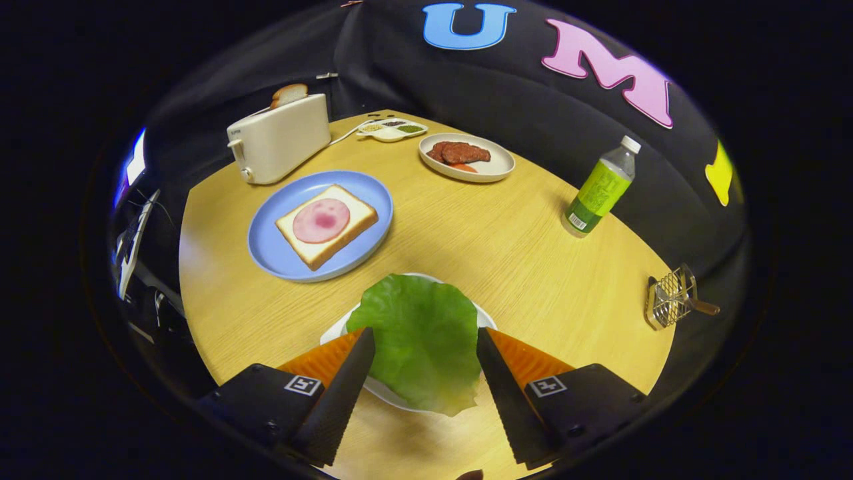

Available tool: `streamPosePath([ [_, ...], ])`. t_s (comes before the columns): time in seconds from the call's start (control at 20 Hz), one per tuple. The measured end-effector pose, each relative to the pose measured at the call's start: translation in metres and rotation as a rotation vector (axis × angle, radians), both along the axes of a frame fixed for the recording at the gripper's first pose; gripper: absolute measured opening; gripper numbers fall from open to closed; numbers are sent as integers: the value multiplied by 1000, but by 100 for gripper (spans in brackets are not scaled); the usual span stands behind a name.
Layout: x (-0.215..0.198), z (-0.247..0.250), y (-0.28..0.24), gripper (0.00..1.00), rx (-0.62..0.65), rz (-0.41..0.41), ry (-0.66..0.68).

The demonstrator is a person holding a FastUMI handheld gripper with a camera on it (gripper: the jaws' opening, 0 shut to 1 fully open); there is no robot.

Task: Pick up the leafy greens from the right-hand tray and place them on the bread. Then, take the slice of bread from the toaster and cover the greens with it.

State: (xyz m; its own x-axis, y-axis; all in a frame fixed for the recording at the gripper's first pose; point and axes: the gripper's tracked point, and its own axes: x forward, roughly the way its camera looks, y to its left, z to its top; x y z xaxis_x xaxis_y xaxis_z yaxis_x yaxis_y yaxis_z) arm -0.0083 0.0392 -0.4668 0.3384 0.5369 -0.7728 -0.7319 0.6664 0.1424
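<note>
Here the lettuce leaf (420, 340) lies on a white tray (333, 331) at the near edge of the round table (480, 247), and it sits between the fingers of the gripper (425, 340), which stand apart on either side of it without pressing it. The jaws look lined up to straddle the leaf, so I judge the pick-up is about to begin and nothing has yet been lifted.

Beyond the fingers, toward the table's left side, a blue plate (280, 250) carries a slice of bread (346, 230) topped with a round of ham (321, 221). That is where the greens belong, kept open-faced to receive them. At the far left edge stands a cream toaster (280, 140) with a second slice (288, 95) poking from its slot, easy to pinch later as the cover.

Along the far edge sit a small divided dish of seasonings (392, 129) and a plate of cooked meat (490, 170). Near the right edge stand a bottle with a green label (600, 190) and a wire rack (670, 297).

The bottle's label and the toaster's marking are too small to read.
</note>
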Motion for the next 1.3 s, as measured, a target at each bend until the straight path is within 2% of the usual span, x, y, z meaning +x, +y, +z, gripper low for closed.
streamPosePath([
  [0.25,-4,-24,6,92,-10,29,83],
  [0.5,-10,-39,4,83,-45,16,187],
  [0.6,-9,-40,3,75,-63,15,204],
  [0.8,-8,-41,6,13,-86,29,192],
  [0.85,-10,-34,5,8,-93,27,181],
  [1.15,4,43,32,7,44,-53,86],
  [1.3,7,88,68,7,129,-46,61],
])
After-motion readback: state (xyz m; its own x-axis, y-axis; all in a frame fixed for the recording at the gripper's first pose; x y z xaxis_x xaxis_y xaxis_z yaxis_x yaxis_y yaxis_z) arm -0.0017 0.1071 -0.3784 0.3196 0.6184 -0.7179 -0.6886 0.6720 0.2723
